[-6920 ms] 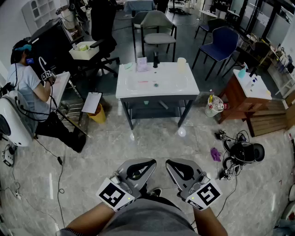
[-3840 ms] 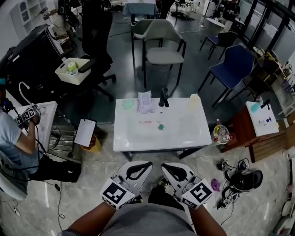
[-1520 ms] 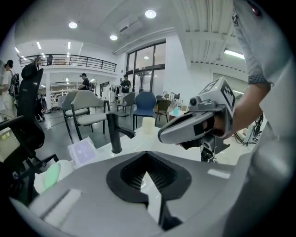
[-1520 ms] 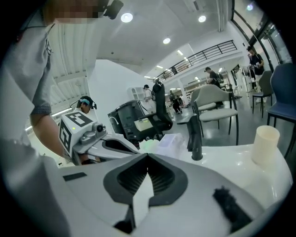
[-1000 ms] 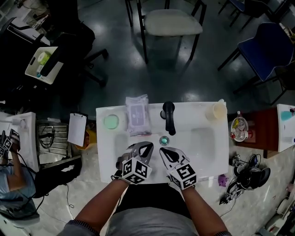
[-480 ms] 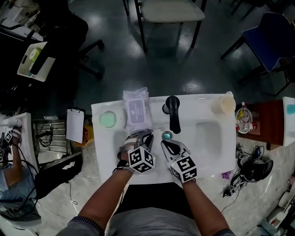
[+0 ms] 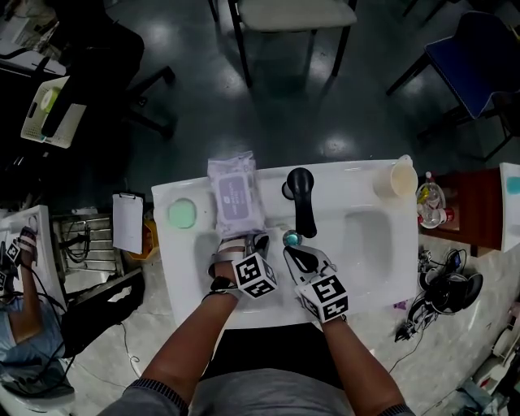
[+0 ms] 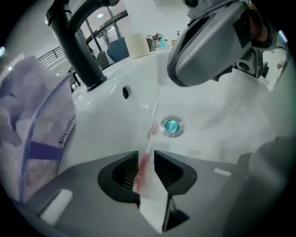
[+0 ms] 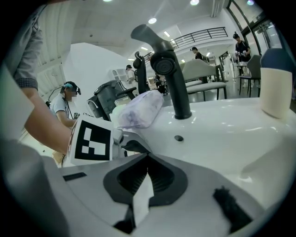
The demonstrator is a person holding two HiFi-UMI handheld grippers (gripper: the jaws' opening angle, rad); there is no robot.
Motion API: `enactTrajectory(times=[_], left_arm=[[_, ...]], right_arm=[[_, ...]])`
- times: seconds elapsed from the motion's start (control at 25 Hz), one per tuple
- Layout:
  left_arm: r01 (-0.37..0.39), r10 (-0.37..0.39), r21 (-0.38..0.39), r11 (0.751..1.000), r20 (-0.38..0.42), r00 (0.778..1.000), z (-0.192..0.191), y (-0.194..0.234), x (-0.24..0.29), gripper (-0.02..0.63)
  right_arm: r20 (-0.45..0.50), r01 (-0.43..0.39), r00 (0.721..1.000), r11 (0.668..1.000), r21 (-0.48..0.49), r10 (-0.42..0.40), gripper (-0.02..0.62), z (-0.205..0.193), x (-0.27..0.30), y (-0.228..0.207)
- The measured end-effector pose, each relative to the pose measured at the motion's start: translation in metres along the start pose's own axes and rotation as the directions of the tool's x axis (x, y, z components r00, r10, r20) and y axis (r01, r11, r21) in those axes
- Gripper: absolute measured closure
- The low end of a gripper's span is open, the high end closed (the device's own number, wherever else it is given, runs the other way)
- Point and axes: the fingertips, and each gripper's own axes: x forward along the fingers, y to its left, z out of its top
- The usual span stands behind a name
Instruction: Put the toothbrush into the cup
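Note:
A pink translucent toothbrush [image 8: 149,139] lies flat in the white basin [image 8: 217,115], its head close to the teal drain [image 8: 171,125]. My left gripper [image 8: 146,158] points steeply down over it. Its jaws are opening, and the handle lies in the gap with the pads not pressing on it. In the head view the left gripper [image 7: 257,241] hides the brush. The right gripper [image 7: 288,252] hovers beside it over the basin, jaws shut and empty [image 9: 148,156]. The cream cup [image 7: 400,178] stands upright at the sink's far right corner, also in the right gripper view [image 9: 277,83].
A black faucet [image 7: 301,199] stands behind the drain [image 7: 291,238]. A pack of wipes [image 7: 233,195] lies at the back left, with a green round thing [image 7: 183,214] beside it. A chair [image 7: 276,16] stands beyond the sink; a person sits at far left.
Both grippers have sunk into the basin, the left one farther and tipping downward. Earlier the person walked up to the sink from across the room.

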Motion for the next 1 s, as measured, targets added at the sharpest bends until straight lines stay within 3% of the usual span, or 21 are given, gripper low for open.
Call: enactTrajectory(times=[0.28,0.48,0.72,1.0], left_arm=[[0.059,-0.061,-0.033,0.998,-0.071,0.996,-0.010,-0.004,0.016,0.461],[0.088,-0.089,-0.010,0.996,-0.093,0.992,-0.013,-0.007,0.019,0.463],[0.187,-0.193,-0.056,0.981,-0.151,0.969,-0.014,-0.016,0.022,0.542],[0.231,-0.227,-0.011,0.973,-0.234,0.945,-0.015,-0.020,0.025,0.574]], right_arm=[[0.000,0.004,1.000,1.000,0.024,-0.004,0.581,-0.003,-0.004,-0.006],[0.002,-0.001,1.000,0.999,0.032,0.001,0.582,-0.003,-0.004,-0.008],[-0.004,-0.014,1.000,0.999,0.049,0.014,0.581,-0.004,-0.004,-0.008],[-0.005,-0.008,1.000,0.998,0.061,0.008,0.581,-0.003,-0.009,-0.014]])
